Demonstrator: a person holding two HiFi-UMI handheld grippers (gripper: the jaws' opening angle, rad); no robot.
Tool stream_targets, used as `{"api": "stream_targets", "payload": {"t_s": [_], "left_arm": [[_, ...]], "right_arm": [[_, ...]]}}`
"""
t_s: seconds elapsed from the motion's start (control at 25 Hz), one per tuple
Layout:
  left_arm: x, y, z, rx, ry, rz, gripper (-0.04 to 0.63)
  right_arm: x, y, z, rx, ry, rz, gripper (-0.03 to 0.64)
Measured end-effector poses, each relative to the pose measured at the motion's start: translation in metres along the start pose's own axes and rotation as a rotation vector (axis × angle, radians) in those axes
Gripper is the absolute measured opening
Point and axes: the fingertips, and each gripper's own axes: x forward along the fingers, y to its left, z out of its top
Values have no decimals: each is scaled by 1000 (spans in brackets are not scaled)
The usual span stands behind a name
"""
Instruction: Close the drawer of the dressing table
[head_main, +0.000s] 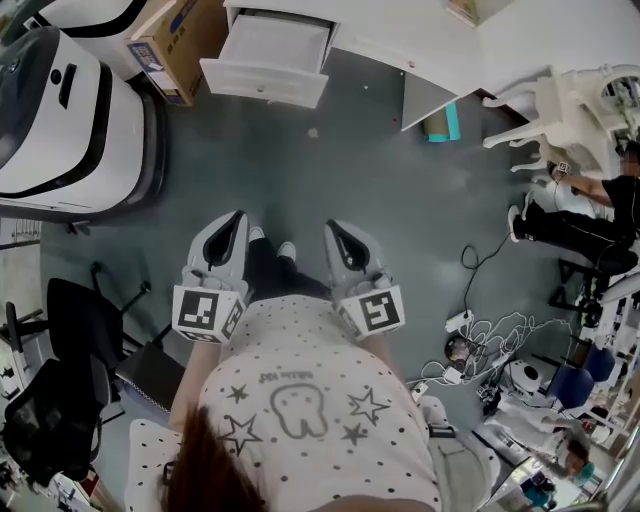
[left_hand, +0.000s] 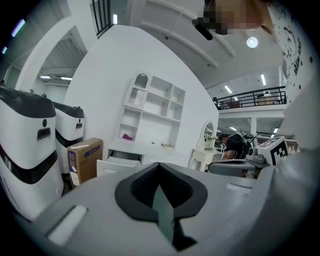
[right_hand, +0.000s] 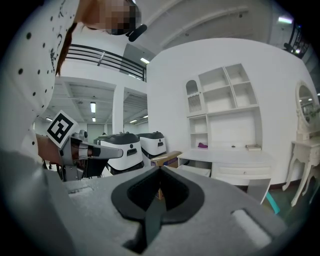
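Observation:
The white dressing table (head_main: 400, 35) stands across the grey floor from me, and its left drawer (head_main: 268, 55) is pulled out. Both grippers are held in front of my body, well short of the drawer and pointing toward it. My left gripper (head_main: 231, 220) has its jaws together with nothing between them. In the left gripper view, the left gripper (left_hand: 159, 169) is aimed at the drawer (left_hand: 116, 165). My right gripper (head_main: 336, 230) is shut and empty too. In the right gripper view, the right gripper (right_hand: 160, 172) has the drawer (right_hand: 197, 171) just right of its tips.
Two big white machines (head_main: 60, 120) and a cardboard box (head_main: 175, 45) stand left of the drawer. A black office chair (head_main: 60, 390) is at my left. At the right are cables (head_main: 480, 330), a white ornate chair (head_main: 560, 110) and a seated person (head_main: 590, 210).

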Motion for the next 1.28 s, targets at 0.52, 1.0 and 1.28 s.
{"api": "stream_targets", "payload": {"t_s": [0.52, 1.0, 1.28], "left_arm": [[61, 53, 36, 9, 2, -72, -6], [110, 95, 62, 23, 1, -157, -6], [118, 108, 67, 4, -5, -158, -5]], "right_arm": [[65, -35, 30, 9, -10, -140, -2], [124, -48, 48, 20, -42, -223, -2], [144, -46, 51, 32, -37, -212, -2]]}}
